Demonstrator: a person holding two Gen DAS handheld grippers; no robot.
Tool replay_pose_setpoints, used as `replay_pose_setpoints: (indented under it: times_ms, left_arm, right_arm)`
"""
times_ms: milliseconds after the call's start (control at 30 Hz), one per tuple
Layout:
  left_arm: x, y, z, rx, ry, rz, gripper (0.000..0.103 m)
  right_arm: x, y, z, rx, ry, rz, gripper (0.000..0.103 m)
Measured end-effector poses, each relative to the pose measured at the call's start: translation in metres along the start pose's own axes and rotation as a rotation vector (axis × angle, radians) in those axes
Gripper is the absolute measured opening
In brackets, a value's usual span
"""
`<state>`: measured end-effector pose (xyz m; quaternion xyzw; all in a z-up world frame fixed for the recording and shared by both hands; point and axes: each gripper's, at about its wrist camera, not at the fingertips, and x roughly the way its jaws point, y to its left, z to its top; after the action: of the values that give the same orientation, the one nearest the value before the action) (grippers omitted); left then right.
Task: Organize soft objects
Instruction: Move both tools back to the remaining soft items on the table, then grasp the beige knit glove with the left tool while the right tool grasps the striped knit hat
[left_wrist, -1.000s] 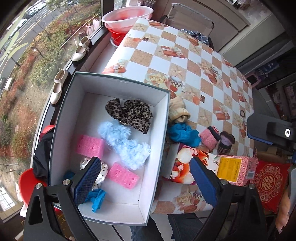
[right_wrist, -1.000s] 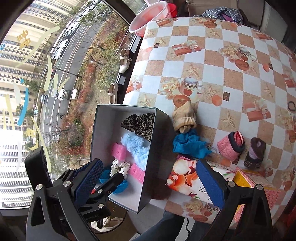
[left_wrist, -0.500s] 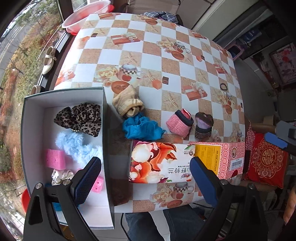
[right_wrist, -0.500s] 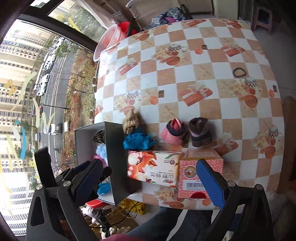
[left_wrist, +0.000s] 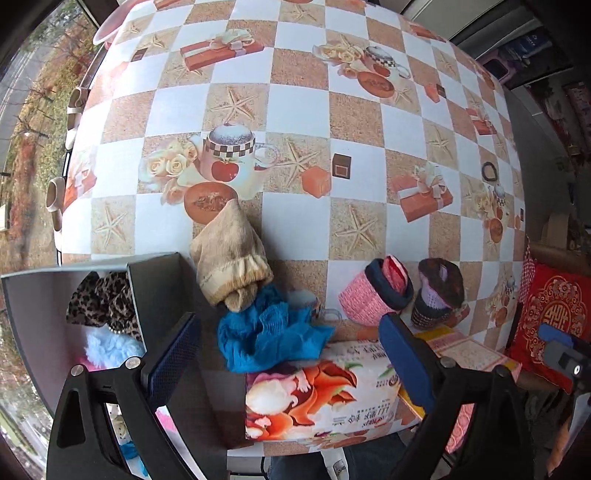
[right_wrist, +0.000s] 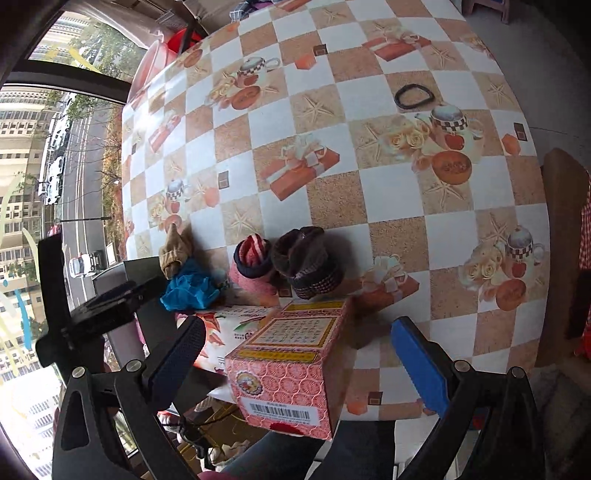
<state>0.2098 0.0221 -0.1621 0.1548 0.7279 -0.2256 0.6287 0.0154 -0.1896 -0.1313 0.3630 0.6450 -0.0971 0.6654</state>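
The grey open cardboard box (left_wrist: 155, 284) holds a leopard-print fabric scrunchie (left_wrist: 105, 301) and a pale-blue fluffy scrunchie (left_wrist: 110, 347). Beside it, the floral tissue pack (left_wrist: 314, 395) bears Chinese characters too small to read. Left gripper (left_wrist: 291, 365) and right gripper (right_wrist: 299, 363): both jaws wide open, empty.

Scrunchies (left_wrist: 110, 306) in storage box (left_wrist: 155, 280); 4 soft items right, behind 2 cartons (left_wrist: 317, 391).

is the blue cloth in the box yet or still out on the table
Out. The blue cloth lies crumpled on the table beside the grey box, below the beige sock.
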Motion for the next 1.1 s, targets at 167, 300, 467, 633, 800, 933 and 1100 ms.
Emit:
replay_pose_setpoints:
  times_ms: [167, 300, 467, 633, 800, 933, 1100]
  left_arm:
    - [0.033, 0.006, 0.029, -0.035, 0.097, 0.041, 0.098]
    - [0.05, 0.008, 0.039, -0.066, 0.152, 0.054, 0.098]
    - [0.065, 0.0, 0.045, -0.061, 0.207, 0.079, 0.098]
    - [0.077, -0.005, 0.045, -0.077, 0.253, 0.055, 0.098]
    - [0.092, -0.008, 0.043, -0.127, 0.274, -0.017, 0.098]
    - [0.091, -0.028, 0.045, -0.114, 0.232, -0.127, 0.098]
    - [0.061, -0.06, 0.053, -0.03, 0.113, -0.135, 0.098]
  right_arm:
    - [0.029, -0.006, 0.021, -0.023, 0.093, 0.003, 0.101]
    - [0.058, -0.005, 0.038, -0.057, 0.176, -0.001, 0.101]
    - [0.098, 0.003, 0.055, -0.113, 0.256, -0.019, 0.101]
    - [0.14, 0.009, 0.059, -0.18, 0.38, -0.037, 0.101]
    - [0.148, 0.0, 0.059, -0.224, 0.346, -0.162, 0.101]
    - [0.128, -0.03, 0.06, -0.165, 0.248, -0.213, 0.101]
    - [0.086, -0.086, 0.066, -0.001, 0.09, -0.298, 0.101]
